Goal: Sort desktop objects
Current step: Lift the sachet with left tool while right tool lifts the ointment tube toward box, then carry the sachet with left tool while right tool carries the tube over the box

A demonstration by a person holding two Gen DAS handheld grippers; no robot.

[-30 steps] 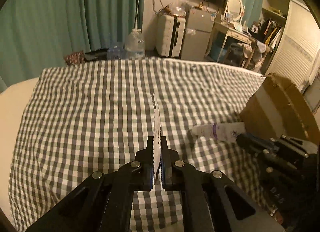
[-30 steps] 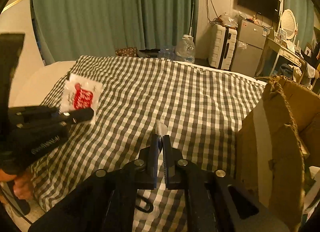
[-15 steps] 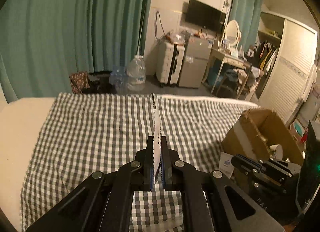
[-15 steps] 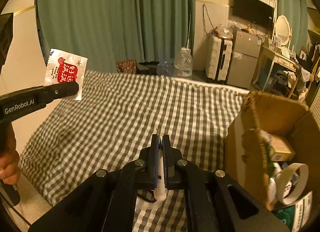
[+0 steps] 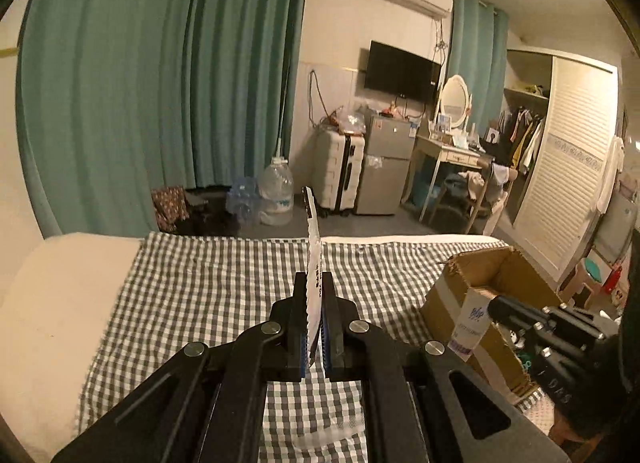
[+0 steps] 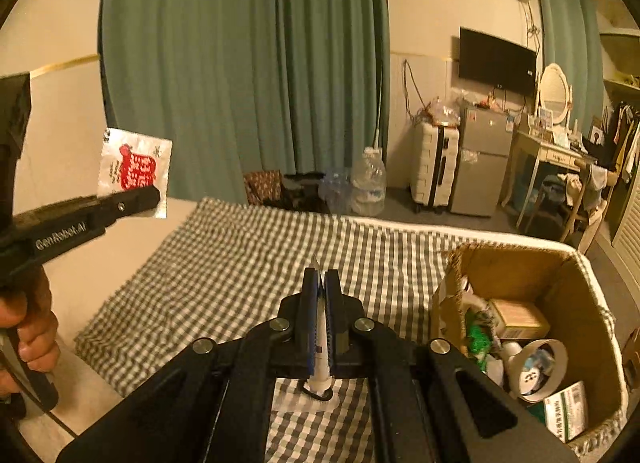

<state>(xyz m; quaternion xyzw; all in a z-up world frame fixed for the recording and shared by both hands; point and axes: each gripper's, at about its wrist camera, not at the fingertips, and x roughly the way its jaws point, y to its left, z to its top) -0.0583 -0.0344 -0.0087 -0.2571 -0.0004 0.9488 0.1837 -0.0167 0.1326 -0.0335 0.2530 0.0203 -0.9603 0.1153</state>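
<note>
Left gripper (image 5: pixel 314 295) clamps a white sachet (image 6: pixel 134 167) with red print, held edge-on above the checked cloth (image 5: pixel 224 287). Right gripper (image 6: pixel 320 287) clamps a small white tube (image 6: pixel 320 375), raised beside the open cardboard box (image 6: pixel 532 275) of sorted items.

Bed surface: the checked cloth (image 6: pixel 248 263) lies bare from its left edge to the box, open for a pass.
Right edge: the cardboard box (image 6: pixel 576 303) stands there, its upright walls blocking a low sideways approach.
Box mouth: open from above; packets and a tape roll (image 6: pixel 540 367) fill the bottom.
Beyond the far edge: water bottles (image 6: pixel 370 183), a suitcase (image 6: pixel 434 167) and a small fridge (image 6: pixel 480 159) crowd the floor.
</note>
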